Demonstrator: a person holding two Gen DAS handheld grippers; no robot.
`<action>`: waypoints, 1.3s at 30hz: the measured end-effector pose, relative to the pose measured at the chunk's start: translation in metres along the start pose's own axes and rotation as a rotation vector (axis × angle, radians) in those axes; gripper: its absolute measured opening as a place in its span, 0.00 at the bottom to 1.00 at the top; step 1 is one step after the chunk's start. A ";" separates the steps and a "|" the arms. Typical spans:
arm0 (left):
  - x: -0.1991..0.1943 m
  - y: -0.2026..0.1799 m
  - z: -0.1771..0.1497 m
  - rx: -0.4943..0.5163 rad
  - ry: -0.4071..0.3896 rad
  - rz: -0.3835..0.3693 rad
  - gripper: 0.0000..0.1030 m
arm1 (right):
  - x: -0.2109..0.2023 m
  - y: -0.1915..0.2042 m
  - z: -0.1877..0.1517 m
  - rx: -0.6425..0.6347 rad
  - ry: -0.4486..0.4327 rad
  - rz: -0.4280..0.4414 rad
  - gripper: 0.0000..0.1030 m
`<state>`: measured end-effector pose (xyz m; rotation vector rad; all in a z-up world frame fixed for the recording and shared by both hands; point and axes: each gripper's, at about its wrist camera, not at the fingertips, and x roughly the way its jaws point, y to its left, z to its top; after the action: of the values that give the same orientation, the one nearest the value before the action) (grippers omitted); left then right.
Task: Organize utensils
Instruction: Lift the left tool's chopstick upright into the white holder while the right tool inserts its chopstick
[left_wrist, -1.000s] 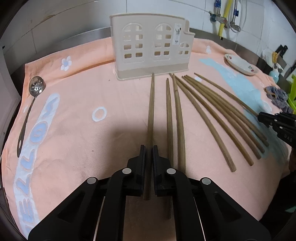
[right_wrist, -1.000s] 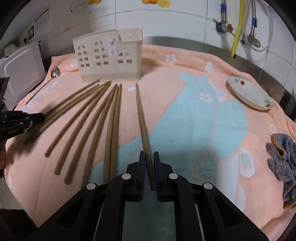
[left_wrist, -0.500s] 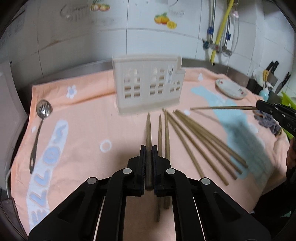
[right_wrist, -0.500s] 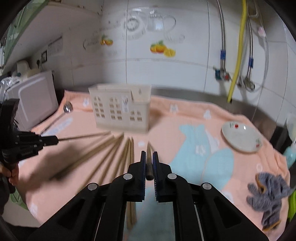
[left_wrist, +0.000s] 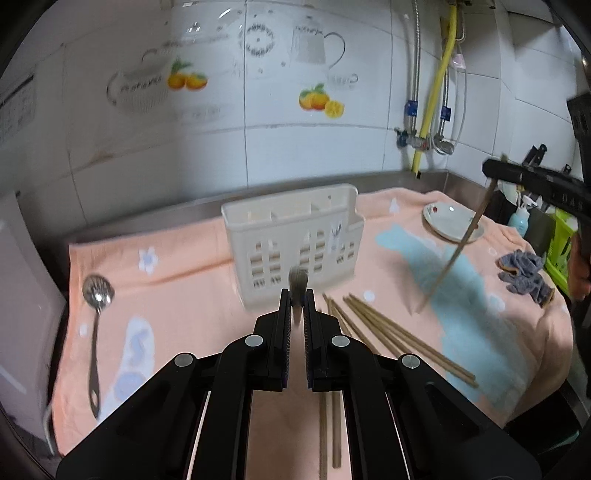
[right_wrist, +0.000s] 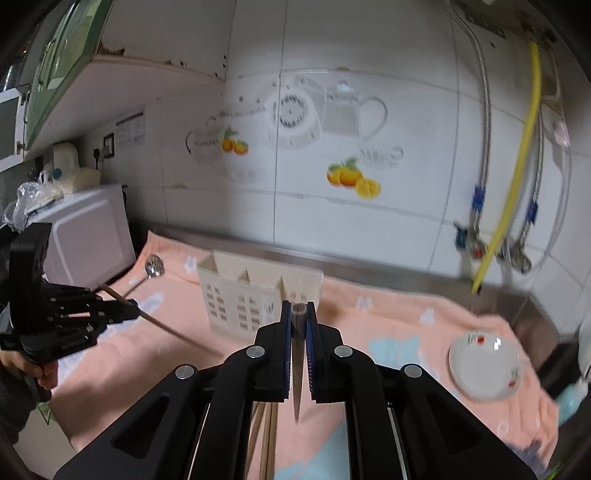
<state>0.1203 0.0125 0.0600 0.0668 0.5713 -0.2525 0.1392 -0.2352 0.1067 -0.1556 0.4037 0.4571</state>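
Both claws (left_wrist: 296, 295) (right_wrist: 298, 307) raised, clamped.

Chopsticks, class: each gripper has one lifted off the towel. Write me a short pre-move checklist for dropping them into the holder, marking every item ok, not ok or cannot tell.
1. Left gripper clamped on its chopstick: ok.
2. Right gripper clamped on its chopstick: ok.
3. Holder upright, top open: ok.
4. Tips above a compartment: not ok, both short of it.
5. Compartments empty: cannot tell.
6. Chopsticks on the towel clear of the path: ok.
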 end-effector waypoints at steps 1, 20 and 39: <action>0.000 0.000 0.005 0.005 -0.004 -0.002 0.05 | 0.001 0.000 0.006 -0.002 -0.003 0.004 0.07; -0.038 -0.017 0.139 0.141 -0.268 0.085 0.05 | 0.037 -0.017 0.117 0.033 -0.143 0.030 0.07; 0.050 0.022 0.125 0.051 -0.136 0.132 0.05 | 0.128 -0.026 0.086 0.100 -0.012 0.035 0.07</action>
<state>0.2325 0.0068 0.1380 0.1353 0.4233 -0.1422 0.2860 -0.1874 0.1334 -0.0490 0.4171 0.4711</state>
